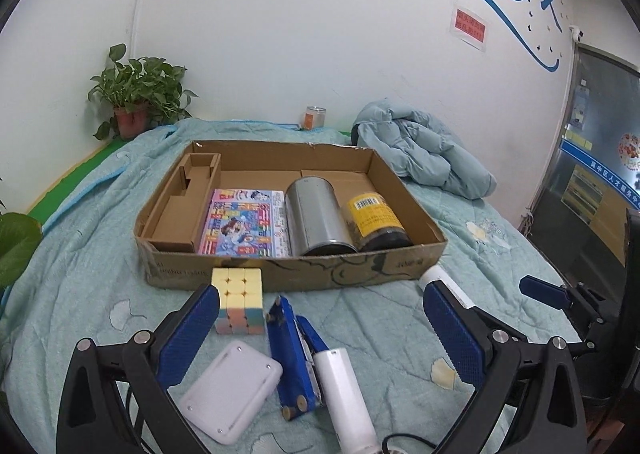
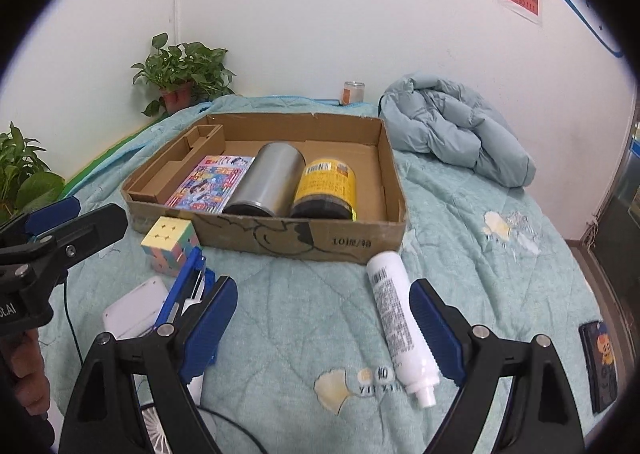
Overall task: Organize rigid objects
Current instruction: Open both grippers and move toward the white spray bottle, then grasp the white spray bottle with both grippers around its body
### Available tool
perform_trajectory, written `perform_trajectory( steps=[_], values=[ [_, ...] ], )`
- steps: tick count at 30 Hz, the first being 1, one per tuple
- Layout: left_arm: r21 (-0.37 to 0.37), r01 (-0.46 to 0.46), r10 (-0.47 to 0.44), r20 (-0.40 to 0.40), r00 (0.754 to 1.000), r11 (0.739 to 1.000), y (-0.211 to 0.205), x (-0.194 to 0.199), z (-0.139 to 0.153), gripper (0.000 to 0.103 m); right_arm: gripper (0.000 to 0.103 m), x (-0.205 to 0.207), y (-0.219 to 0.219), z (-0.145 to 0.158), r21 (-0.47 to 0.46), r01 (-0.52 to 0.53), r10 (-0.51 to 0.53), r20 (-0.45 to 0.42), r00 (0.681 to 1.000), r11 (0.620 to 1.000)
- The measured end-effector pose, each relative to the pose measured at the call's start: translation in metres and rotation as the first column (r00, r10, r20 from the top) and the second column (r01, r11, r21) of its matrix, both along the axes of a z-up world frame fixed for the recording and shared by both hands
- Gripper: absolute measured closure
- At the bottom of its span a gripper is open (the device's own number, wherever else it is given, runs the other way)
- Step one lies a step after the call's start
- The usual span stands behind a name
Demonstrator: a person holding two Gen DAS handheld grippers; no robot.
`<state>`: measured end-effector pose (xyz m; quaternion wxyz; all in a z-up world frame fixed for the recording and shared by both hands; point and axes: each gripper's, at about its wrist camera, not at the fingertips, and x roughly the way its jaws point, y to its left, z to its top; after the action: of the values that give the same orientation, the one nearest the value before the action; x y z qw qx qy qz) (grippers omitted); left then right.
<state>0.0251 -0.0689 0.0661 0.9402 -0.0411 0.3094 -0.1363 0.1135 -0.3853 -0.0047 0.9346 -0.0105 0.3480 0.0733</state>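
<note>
A shallow cardboard box [image 1: 280, 274] [image 2: 360, 242] on the bed holds a colourful book [image 1: 244, 221] [image 2: 212, 181], a silver can [image 1: 316, 217] [image 2: 268, 177] and a yellow-labelled dark jar [image 1: 376, 217] [image 2: 326, 185]. In front of it lie a pastel cube [image 1: 240, 302] [image 2: 170, 246], a blue folding tool [image 1: 292, 354] [image 2: 188, 282], a white flat device [image 1: 232, 390] [image 2: 136, 310] and a white handle [image 1: 344, 394]. My left gripper [image 1: 320, 334] [image 2: 76, 219] stands open over the tool. My right gripper [image 2: 322, 328] is open; a white bottle [image 2: 396, 318] [image 1: 440, 278] lies beside its right finger.
A light blue puffer jacket [image 1: 424, 153] [image 2: 456, 125] is heaped at the back right. Potted plants [image 1: 136, 97] [image 2: 180, 69] and an orange-labelled can [image 1: 314, 117] [image 2: 352, 91] stand by the wall. A dark phone [image 2: 600, 366] lies at the bed's right edge. A hand [image 2: 28, 374] holds the left gripper.
</note>
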Motion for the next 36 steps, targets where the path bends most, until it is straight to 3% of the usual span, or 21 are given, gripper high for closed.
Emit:
perform_trajectory(
  steps=[6,11,15,18,20,23,29,31,33,34,36],
  values=[
    [0.005,0.01,-0.01,-0.005,1.0,1.0,-0.001,-0.016,-0.005,0.001,0.015,-0.021,0.0,-0.005,0.002,-0.008,0.008,0.0,1.0,1.0],
    [0.03,-0.033,0.032,0.028,0.999,0.999,0.016,-0.021,0.01,0.001,0.015,-0.029,-0.009,0.0,0.005,-0.005,0.005,0.007,1.0,1.0],
    [0.029,-0.004,0.005,-0.023,1.0,1.0,0.023,-0.016,0.012,0.001,0.015,-0.036,-0.031,0.002,0.027,0.001,-0.001,0.014,1.0,1.0],
    [0.006,0.071,-0.07,-0.091,0.993,0.997,0.011,-0.007,-0.001,0.001,0.015,-0.04,-0.051,-0.003,0.03,0.005,-0.005,0.005,1.0,1.0],
    [-0.056,0.172,-0.18,-0.178,0.968,0.983,-0.005,0.005,-0.017,0.001,0.015,-0.037,-0.066,-0.01,0.016,0.022,-0.022,-0.011,1.0,1.0],
    [-0.138,0.28,-0.31,-0.297,0.903,0.95,-0.035,0.028,-0.039,0.001,0.015,-0.026,-0.091,-0.022,0.003,0.075,-0.075,-0.072,0.995,0.997],
    [-0.222,0.367,-0.425,-0.357,0.832,0.903,-0.092,0.068,-0.051,0.001,0.017,-0.001,-0.114,-0.047,0.059,0.074,-0.063,-0.166,0.984,0.996],
    [-0.252,0.377,-0.449,-0.375,0.811,0.891,-0.107,0.08,-0.054,0.001,0.023,0.009,-0.113,-0.052,0.124,0.036,-0.016,-0.161,0.987,0.992],
    [-0.273,0.385,-0.468,-0.399,0.788,0.882,-0.121,0.095,-0.06,0.001,0.043,0.022,-0.109,-0.061,0.144,0.015,0.012,-0.185,0.983,0.989],
    [-0.28,0.381,-0.468,-0.411,0.782,0.881,-0.126,0.103,-0.064,0.001,0.048,0.029,-0.108,-0.066,0.146,0.015,0.016,-0.206,0.978,0.989],
    [-0.279,0.351,-0.443,-0.433,0.785,0.894,-0.132,0.114,-0.07,0.002,0.068,0.042,-0.108,-0.078,0.157,0.017,0.022,-0.247,0.969,0.987]
  ],
)
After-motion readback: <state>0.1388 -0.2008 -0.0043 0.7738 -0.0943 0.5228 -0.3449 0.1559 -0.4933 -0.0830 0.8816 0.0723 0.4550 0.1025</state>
